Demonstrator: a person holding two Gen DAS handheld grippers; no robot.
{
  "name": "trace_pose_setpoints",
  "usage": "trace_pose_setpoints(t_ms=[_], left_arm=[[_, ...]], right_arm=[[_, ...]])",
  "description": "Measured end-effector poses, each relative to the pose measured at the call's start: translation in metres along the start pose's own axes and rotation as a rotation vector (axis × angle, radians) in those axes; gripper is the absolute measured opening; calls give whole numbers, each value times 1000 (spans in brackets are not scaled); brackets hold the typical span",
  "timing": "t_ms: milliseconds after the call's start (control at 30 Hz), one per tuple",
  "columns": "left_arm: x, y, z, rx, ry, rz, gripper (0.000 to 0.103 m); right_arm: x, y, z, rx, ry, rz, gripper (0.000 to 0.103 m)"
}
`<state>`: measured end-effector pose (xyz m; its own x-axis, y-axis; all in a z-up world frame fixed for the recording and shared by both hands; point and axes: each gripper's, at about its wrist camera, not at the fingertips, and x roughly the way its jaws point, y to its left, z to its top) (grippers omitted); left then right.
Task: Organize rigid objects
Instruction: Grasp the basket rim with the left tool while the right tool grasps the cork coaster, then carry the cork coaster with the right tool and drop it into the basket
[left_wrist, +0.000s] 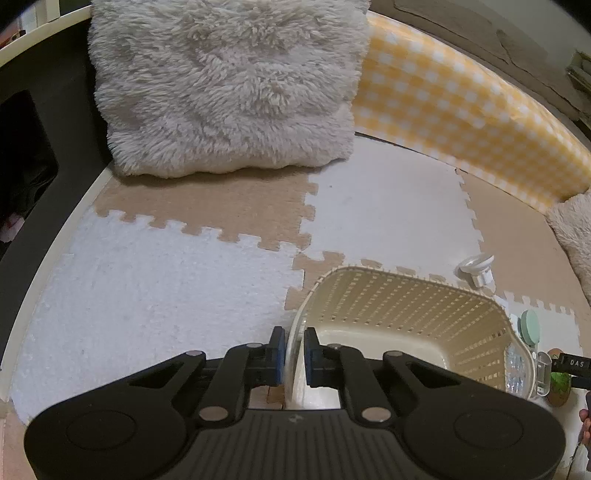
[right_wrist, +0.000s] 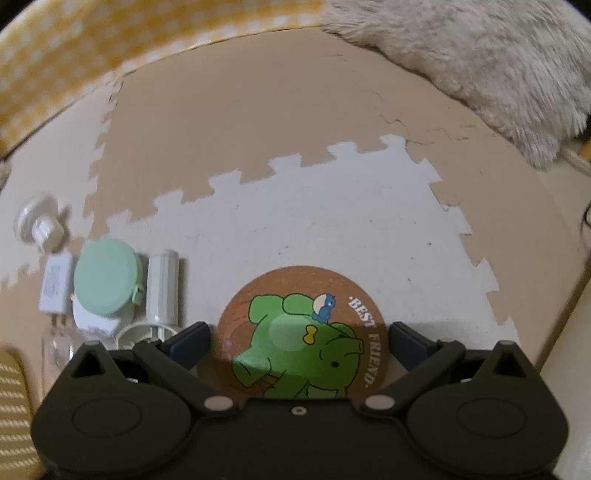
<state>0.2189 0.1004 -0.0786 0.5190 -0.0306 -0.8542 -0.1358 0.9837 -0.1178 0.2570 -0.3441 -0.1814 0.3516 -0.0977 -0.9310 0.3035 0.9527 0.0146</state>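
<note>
Left wrist view: the left hand-held gripper (left_wrist: 294, 356) is clamped on the near rim of the stiff, light lattice basket (left_wrist: 406, 314), which stands on the foam floor mat (left_wrist: 147, 280).

Right wrist view: the right hand-held gripper (right_wrist: 299, 341) stands wide open around the cork coaster (right_wrist: 303, 332), which lies flat on the mat. It looks thin, light and rigid, best pinched by its edges.

You get soft, dim indoor light with a warm cast and no glare. Your fluffy cushion (left_wrist: 229, 85) throws a short shadow onto the foam mat (left_wrist: 155, 280) below it. Your right wrist view is blurred at the left edge, smearing the checked fabric (right_wrist: 74, 55). Both views bow strongly toward dark, vignetted corners.
</note>
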Motion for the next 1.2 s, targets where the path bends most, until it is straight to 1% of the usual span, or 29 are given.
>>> trace_pose_setpoints(t_ms=[167,233,400,500,600,700,767,833,967,1067,1133,1200], left_arm=[[1,-1,-1,17,1,12,7],[2,-1,-1,18,2,13,7],[2,0,-1,16,1,11,7],[2,0,-1,16,2,11,7],[2,0,-1,17,1,12,7],[1,-1,-1,21,0,14,7],[1,0,-1,21,0,15,7],[1,0,-1,19,0,13,7],[1,-1,-1,21,0,13,7],[2,-1,-1,21,-1,13,7],[2,-1,-1,18,1,13,7],[3,-1,-1,19,2,10,7]], right_arm=[[-1,-4,1,8,6,1,103],[-2,-2,2,3,10,2,101],[-4,-2,3,5,23,-23,100],[-14,-6,7,31,-17,-33,100],[-33,-11,11,70,-78,-14,100],[-56,-9,12,104,-139,30,100],[-73,-1,11,109,-178,77,100],[-89,11,7,97,-214,115,100],[-125,41,-3,65,-283,225,101],[-152,67,-12,19,-323,320,101],[-167,90,-20,-41,-348,369,101],[-179,116,-29,-127,-369,407,101]])
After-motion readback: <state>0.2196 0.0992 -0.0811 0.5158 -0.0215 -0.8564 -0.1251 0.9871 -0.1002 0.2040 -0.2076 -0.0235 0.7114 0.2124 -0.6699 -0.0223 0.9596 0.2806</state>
